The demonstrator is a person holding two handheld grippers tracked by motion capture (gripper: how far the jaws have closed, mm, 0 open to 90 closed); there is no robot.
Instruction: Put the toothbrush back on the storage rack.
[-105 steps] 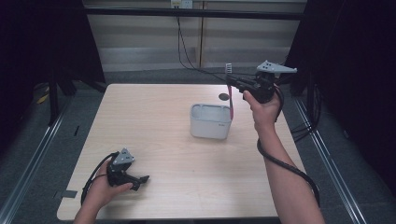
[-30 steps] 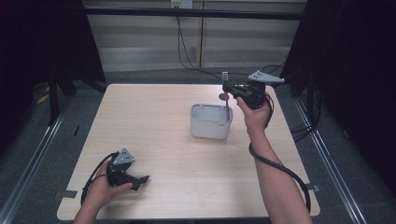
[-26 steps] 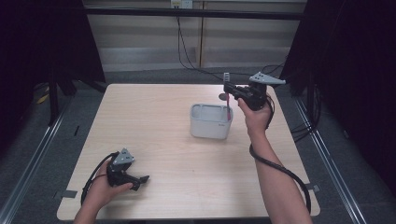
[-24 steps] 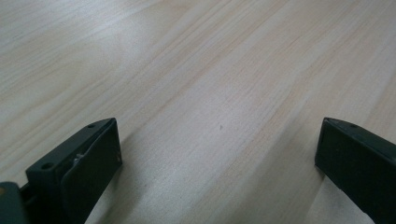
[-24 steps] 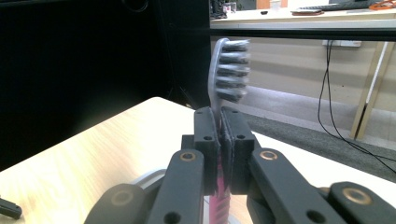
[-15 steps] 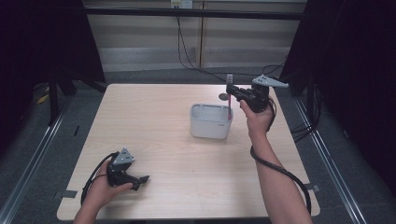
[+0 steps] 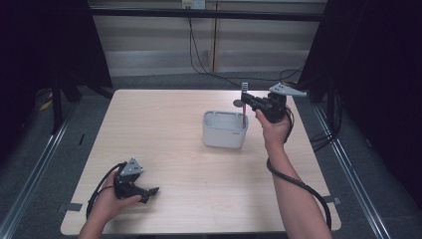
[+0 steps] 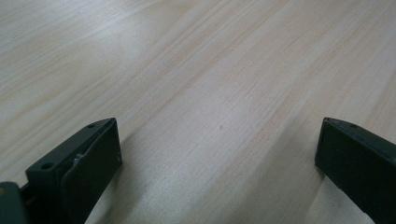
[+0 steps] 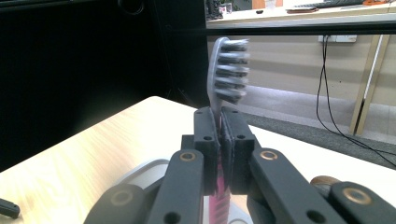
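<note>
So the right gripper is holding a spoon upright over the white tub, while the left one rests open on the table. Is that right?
Not a spoon: the right gripper holds a toothbrush, bristle head up, as the right gripper view shows. The rest stands: it is over the white tub, and the left gripper rests open on the table.

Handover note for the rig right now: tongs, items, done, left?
Right tongs: shut on the toothbrush, held upright, bristle head up, pink handle end down at the white container.
Left tongs: open, holding nothing, resting at the near left of the table.
Done: toothbrush gripped over the container.
Left: probably lower it in and release.
</note>
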